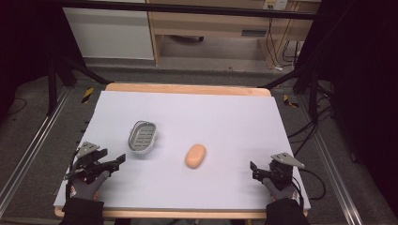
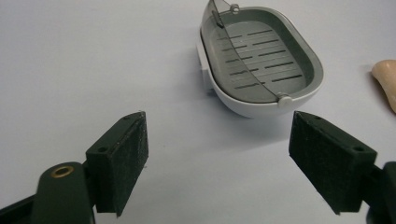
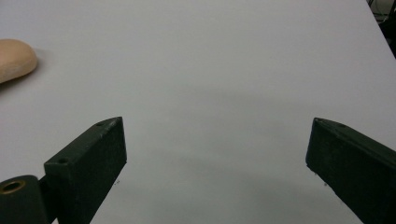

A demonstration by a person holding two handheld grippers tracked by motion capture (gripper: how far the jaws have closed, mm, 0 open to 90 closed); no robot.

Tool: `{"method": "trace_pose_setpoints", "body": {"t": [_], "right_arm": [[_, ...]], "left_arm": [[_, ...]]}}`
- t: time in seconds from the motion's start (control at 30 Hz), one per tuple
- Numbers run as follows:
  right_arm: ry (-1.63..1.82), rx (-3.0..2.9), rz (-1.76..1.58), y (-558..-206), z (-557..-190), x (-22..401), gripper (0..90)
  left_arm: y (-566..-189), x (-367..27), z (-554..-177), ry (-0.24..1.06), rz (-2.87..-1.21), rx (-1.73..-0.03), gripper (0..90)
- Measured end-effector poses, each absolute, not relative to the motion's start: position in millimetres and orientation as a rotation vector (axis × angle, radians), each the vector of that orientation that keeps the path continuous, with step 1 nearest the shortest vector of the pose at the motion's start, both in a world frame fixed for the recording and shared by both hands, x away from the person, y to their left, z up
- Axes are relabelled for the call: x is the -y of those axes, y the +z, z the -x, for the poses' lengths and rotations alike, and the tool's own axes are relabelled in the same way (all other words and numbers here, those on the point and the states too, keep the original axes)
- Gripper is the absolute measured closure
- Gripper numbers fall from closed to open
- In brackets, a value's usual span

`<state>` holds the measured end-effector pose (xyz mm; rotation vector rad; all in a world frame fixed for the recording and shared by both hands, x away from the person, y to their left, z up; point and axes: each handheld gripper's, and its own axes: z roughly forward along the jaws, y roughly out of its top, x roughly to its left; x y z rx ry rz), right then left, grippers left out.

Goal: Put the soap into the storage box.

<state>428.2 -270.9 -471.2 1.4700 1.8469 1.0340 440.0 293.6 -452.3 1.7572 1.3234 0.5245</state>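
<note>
At the near edge of the white table (image 1: 225, 117), the left gripper (image 1: 117, 161) sits at about seven o'clock and the right gripper (image 1: 253, 168) at about five o'clock, each in a gloved hand. Both have their jaws spread wide with only bare tabletop between the pads. Just beyond the left gripper, at its one o'clock, lies the grey soap dish (image 1: 141, 136), a slotted tray in a white shell, with what looks like a clear hinged lid standing up. The peach soap bar (image 1: 195, 155) lies near table centre, at the dish's four o'clock, apart from it and untouched.
</note>
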Motion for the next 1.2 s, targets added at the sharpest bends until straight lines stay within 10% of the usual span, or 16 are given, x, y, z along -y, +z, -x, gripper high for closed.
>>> {"method": "trace_pose_setpoints", "body": {"t": [1.2], "right_arm": [[0.986, -1.867, -1.423, -472.9, -426.6, 263.4, 4.7]], "left_arm": [[-450.4, -273.1, -433.0, 0.511, -1.804, -1.254, 20.9]]}}
